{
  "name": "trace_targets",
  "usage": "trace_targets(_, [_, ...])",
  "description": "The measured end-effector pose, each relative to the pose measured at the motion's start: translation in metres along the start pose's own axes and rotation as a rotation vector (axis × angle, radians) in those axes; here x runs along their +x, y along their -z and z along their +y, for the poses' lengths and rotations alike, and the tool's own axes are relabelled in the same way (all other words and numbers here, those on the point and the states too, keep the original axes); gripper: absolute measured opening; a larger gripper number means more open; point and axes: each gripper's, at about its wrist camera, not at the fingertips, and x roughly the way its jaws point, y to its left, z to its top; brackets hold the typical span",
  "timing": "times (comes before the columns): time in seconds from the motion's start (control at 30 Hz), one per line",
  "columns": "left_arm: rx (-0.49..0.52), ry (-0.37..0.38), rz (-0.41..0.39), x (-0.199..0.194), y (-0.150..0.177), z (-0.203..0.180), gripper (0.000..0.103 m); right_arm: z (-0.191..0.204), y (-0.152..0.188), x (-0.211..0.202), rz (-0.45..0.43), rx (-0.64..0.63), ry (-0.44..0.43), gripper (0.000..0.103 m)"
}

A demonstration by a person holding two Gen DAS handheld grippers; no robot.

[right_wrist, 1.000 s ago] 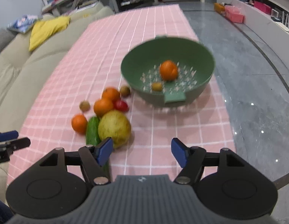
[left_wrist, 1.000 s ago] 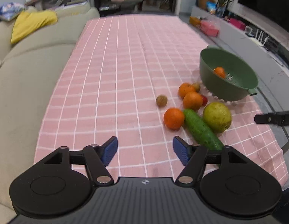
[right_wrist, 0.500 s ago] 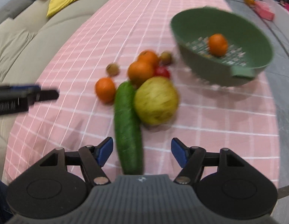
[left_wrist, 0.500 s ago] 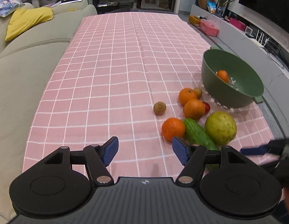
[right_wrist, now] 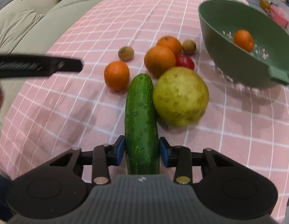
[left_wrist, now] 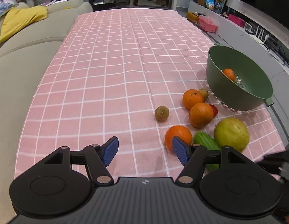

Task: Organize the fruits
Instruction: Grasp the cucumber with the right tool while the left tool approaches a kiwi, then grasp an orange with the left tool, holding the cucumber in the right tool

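Observation:
My right gripper (right_wrist: pixel 141 154) has its blue pads on both sides of the near end of a green cucumber (right_wrist: pixel 141 119), which lies on the pink checked cloth. A big yellow-green fruit (right_wrist: pixel 180 96) touches the cucumber's right side. Three oranges (right_wrist: pixel 116 75) (right_wrist: pixel 160 60) (right_wrist: pixel 169 42), a red tomato (right_wrist: pixel 185 62) and two small brown fruits (right_wrist: pixel 126 52) (right_wrist: pixel 189 46) lie beyond. A green bowl (right_wrist: pixel 228 56) holds one orange (right_wrist: pixel 243 40). My left gripper (left_wrist: pixel 144 150) is open and empty over the cloth, beside an orange (left_wrist: pixel 178 136).
A beige sofa (left_wrist: pixel 19 71) with a yellow cushion (left_wrist: pixel 21 21) runs along the table's left side. The table's right edge drops to a grey floor (left_wrist: pixel 282 78). The left gripper (right_wrist: pixel 38 65) shows as a dark bar in the right wrist view.
My right gripper has moved forward and down over the cucumber's near end and its jaws have narrowed onto it. My left gripper has drifted slightly closer to the fruit.

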Motion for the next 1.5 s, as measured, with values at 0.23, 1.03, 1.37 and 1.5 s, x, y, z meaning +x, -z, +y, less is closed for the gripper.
trace_targets(0.23, [0.059, 0.085, -0.013, 0.035, -0.017, -0.009, 0.073, -0.005, 0.015, -0.009, 0.04, -0.018, -0.015, 0.037])
trace_targets(1.03, [-0.164, 0.214, 0.15, 0.088, -0.049, 0.02, 0.035, -0.004, 0.001, -0.001, 0.006, -0.008, -0.015, 0.04])
trace_targets(1.37, [-0.183, 0.229, 0.168, 0.084, -0.046, 0.019, 0.035, -0.004, 0.0, 0.001, 0.005, -0.014, -0.009, 0.04])
trace_targets(1.5, [-0.162, 0.244, 0.175, 0.079, -0.043, 0.011, 0.048, -0.004, 0.0, 0.001, 0.005, -0.014, -0.008, 0.04])
